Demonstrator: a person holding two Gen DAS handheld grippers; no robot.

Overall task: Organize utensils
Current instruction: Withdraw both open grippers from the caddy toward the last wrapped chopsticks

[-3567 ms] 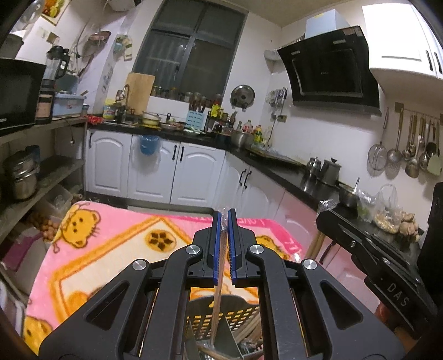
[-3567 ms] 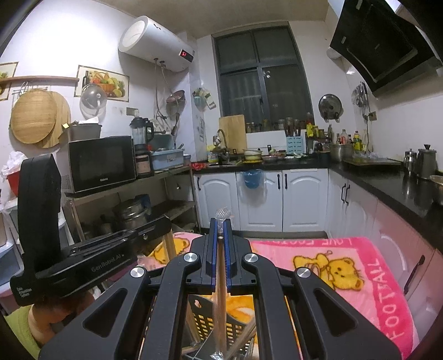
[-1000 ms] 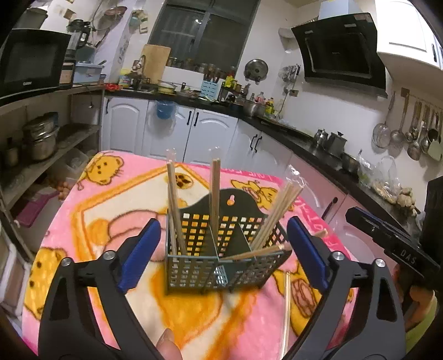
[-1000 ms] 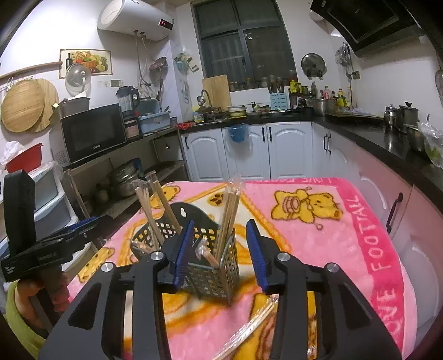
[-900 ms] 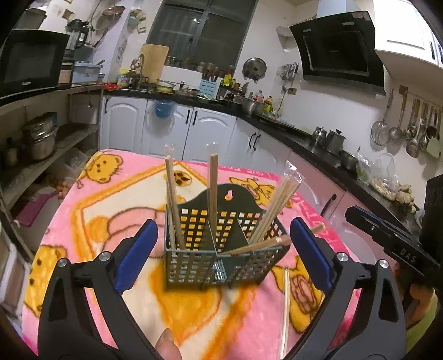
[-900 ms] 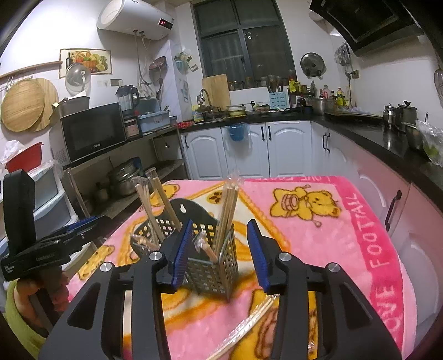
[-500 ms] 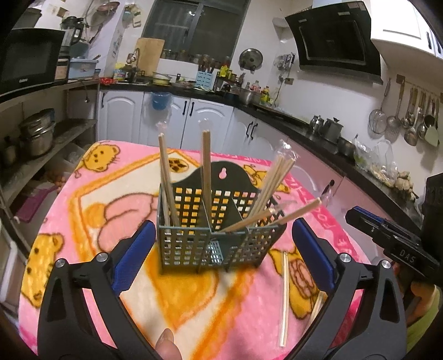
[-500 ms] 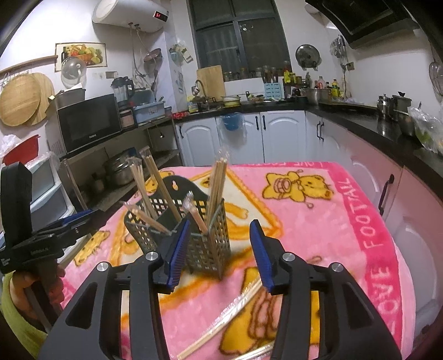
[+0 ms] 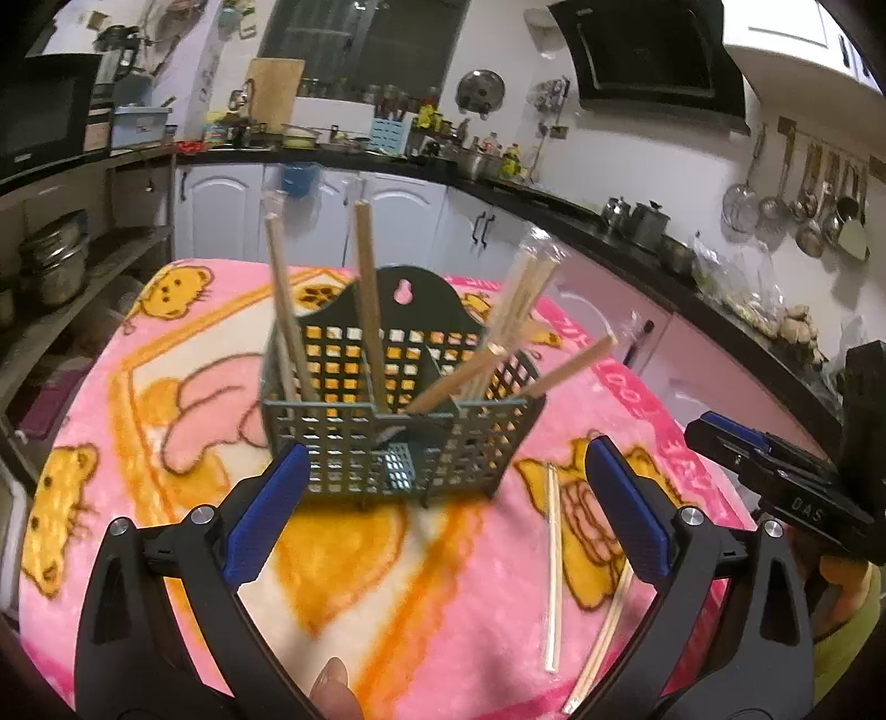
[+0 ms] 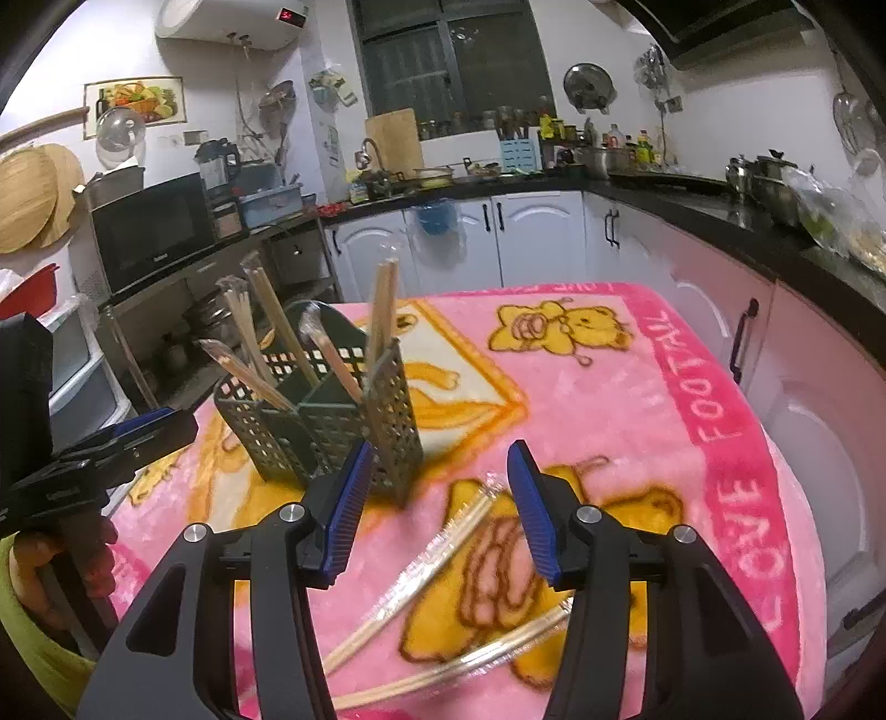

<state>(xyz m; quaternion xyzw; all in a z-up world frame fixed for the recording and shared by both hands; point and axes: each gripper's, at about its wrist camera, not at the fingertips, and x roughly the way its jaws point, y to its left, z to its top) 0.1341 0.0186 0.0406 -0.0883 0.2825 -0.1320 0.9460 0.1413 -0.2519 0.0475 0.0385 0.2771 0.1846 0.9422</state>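
Upright, perforated plastic caddy point(image 9: 398, 437) holds wrapped wooden chopsticks point(image 9: 370, 310).

This is a home kitchen: white cabinets point(image 10: 531, 238) run under a dark counter point(image 10: 692, 199), a range hood point(image 9: 653, 52) hangs on the wall, ladles point(image 9: 803, 188) dangle from a rail, and a microwave point(image 10: 152, 232) sits on a shelf.

A dark perforated utensil basket point(image 9: 398, 443) stands upright, holding wrapped chopsticks point(image 9: 368, 310) leaning apart. Two wrapped pairs point(image 10: 410, 570) lie flat just beside it.
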